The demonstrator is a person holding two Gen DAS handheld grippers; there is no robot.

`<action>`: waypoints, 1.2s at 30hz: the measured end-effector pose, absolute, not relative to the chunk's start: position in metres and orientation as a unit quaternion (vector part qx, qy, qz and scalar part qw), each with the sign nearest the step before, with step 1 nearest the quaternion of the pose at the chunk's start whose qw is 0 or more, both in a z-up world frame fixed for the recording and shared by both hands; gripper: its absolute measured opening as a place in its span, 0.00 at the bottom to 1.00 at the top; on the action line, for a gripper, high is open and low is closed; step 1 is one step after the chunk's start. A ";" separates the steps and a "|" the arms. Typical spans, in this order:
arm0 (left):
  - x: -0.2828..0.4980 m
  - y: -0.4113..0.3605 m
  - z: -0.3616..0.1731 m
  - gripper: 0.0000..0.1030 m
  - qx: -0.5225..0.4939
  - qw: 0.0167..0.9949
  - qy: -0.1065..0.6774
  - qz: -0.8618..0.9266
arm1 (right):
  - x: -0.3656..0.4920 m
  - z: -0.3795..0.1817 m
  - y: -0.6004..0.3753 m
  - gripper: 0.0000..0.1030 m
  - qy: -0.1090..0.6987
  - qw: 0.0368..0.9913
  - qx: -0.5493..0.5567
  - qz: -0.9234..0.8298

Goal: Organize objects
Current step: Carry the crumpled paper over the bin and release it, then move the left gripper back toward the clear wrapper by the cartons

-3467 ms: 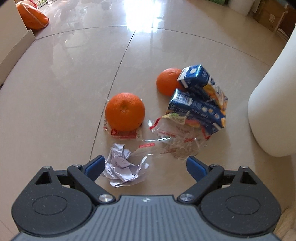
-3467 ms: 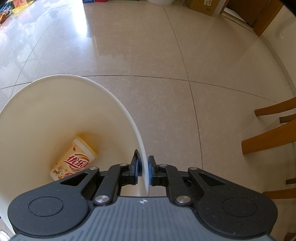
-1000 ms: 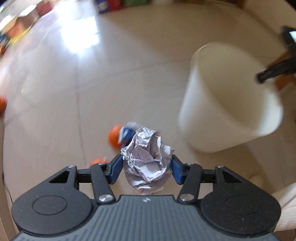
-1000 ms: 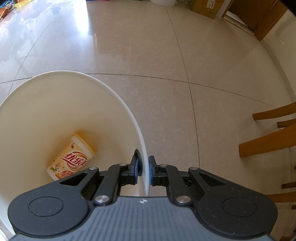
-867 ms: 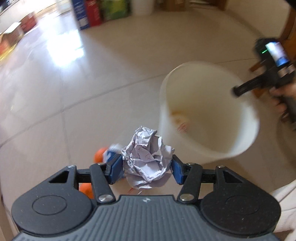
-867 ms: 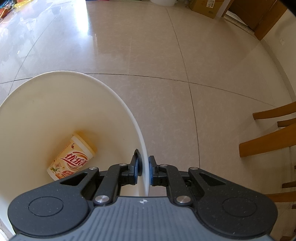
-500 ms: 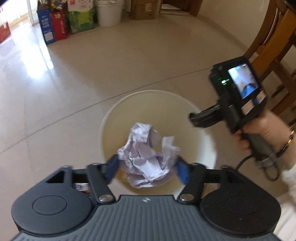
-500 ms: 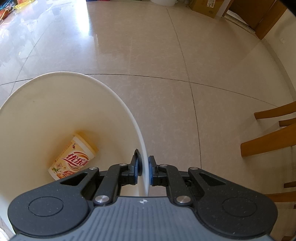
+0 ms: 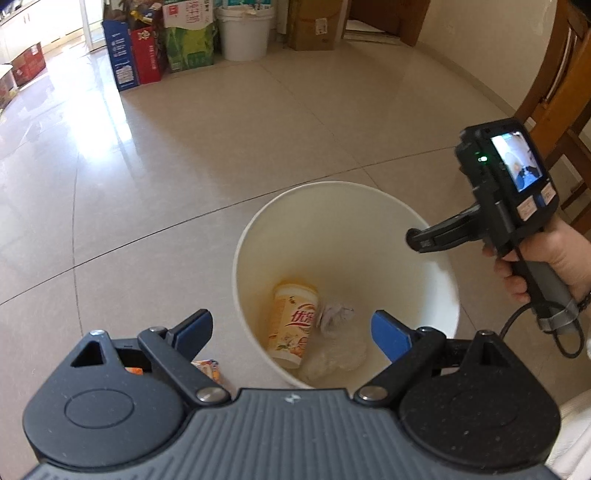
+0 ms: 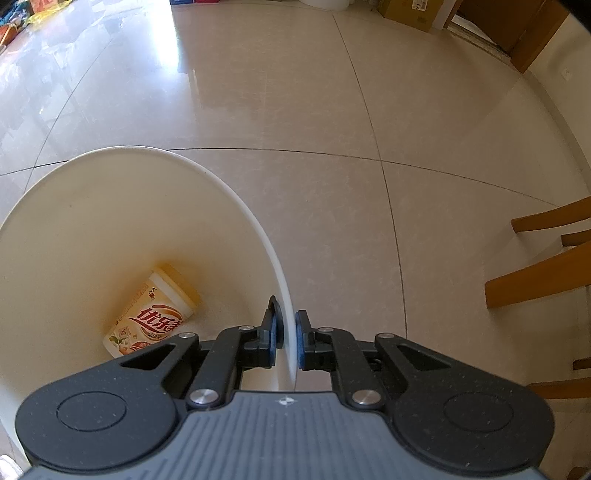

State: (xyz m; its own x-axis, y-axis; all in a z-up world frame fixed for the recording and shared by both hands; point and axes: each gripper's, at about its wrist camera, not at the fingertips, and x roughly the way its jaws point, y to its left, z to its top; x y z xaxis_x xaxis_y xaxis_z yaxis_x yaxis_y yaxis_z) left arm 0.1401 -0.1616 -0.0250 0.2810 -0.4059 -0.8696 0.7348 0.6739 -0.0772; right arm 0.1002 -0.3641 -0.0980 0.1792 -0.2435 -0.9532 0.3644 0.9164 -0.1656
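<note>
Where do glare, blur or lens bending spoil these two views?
Left wrist view: window glare whitens the floor at upper left, and the paper ball in the bin looks slightly soft. Right wrist view: a glare streak at top left; floor joints curve from fisheye bending; otherwise sharp.

You have one round white plastic bin (image 9: 436, 236) on the floor. Inside it you can count one yellow printed drink cup (image 9: 293, 325) lying on its side, one crumpled ball of white paper (image 9: 334, 314) and one clear crinkled plastic wrapper (image 9: 338, 356). By the far wall stands one white lidded bucket (image 9: 243, 33). You are working with two black tongs.
</note>
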 end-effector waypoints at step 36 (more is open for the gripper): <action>0.086 -0.035 -0.298 0.90 0.251 0.757 0.532 -0.284 | 0.104 -0.100 -0.355 0.13 0.610 0.764 0.028 -0.210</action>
